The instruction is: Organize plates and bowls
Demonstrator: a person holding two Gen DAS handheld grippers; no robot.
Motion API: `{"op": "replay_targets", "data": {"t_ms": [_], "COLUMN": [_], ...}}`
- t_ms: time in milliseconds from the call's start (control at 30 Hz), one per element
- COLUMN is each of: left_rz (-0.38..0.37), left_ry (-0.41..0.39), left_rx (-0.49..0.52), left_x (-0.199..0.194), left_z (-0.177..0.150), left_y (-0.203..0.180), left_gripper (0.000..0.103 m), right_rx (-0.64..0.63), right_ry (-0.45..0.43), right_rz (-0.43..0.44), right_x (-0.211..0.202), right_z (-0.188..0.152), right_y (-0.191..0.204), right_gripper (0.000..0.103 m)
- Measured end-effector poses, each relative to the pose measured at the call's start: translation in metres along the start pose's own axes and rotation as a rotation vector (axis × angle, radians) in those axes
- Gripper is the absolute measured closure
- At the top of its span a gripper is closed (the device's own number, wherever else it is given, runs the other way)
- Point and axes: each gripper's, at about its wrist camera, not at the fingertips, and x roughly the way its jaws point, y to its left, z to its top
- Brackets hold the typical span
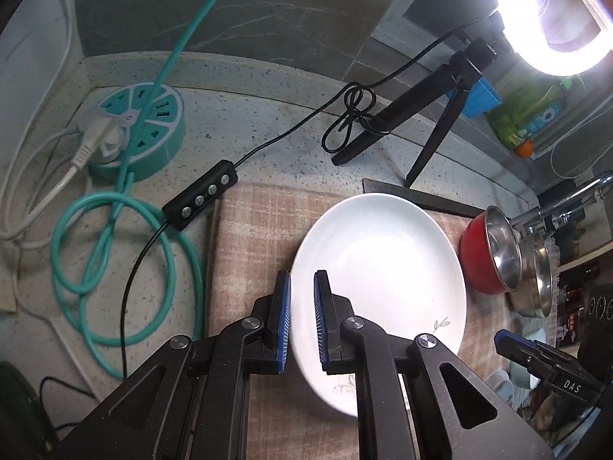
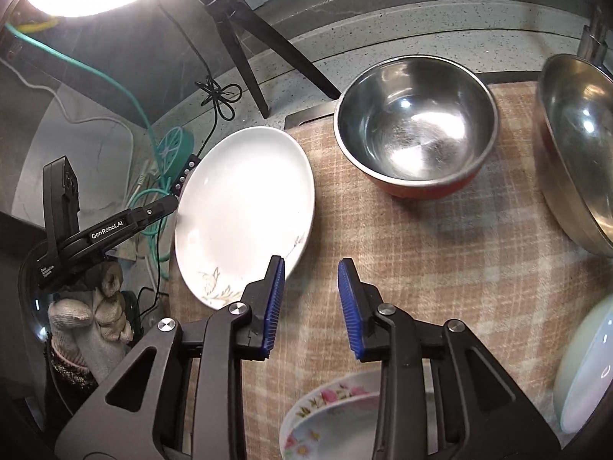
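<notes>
A white plate (image 1: 383, 268) with a leaf print lies over the checked cloth (image 1: 249, 237). My left gripper (image 1: 302, 280) is shut on its left rim, one blue pad on each side. In the right wrist view the left gripper (image 2: 172, 204) meets the white plate (image 2: 245, 199) at its far-left edge. My right gripper (image 2: 311, 264) hovers open over the cloth (image 2: 440, 253), just right of the plate, with nothing between its pads. A red bowl (image 2: 415, 126) with a steel inside stands behind it, and a steel bowl (image 2: 578, 145) tilts at the right.
A flowered plate (image 2: 329, 414) and a pale bowl (image 2: 586, 364) sit near the front edge. A ring light's tripod (image 1: 429, 122), its cable control (image 1: 201, 199), a teal power hub (image 1: 141, 130) and coiled cords crowd the counter to the left. A gloved hand (image 2: 95, 314) holds the left gripper.
</notes>
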Motion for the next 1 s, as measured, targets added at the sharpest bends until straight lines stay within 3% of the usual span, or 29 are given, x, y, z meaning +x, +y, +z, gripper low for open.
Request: {"op": "replay_targets", "data": {"t_ms": [667,1000], "left_rz": [-0.005,-0.012], "left_ry": [0.040,0.037], "left_rx": [0.002,-0.018], "left_x": [0.022,0.022], "left_z": [0.010,0.007], "left_y": [0.005,0.006], "left_gripper": [0.093,0.094], "right_rx": [0.015,-0.017], "right_ry": [0.071,0.075], "right_rz": [0.002,-0.029], "right_x": [0.046,0.044], "right_z": [0.023,0.020], "right_y": [0.003,0.012], "right_gripper": [0.094,0.095]}}
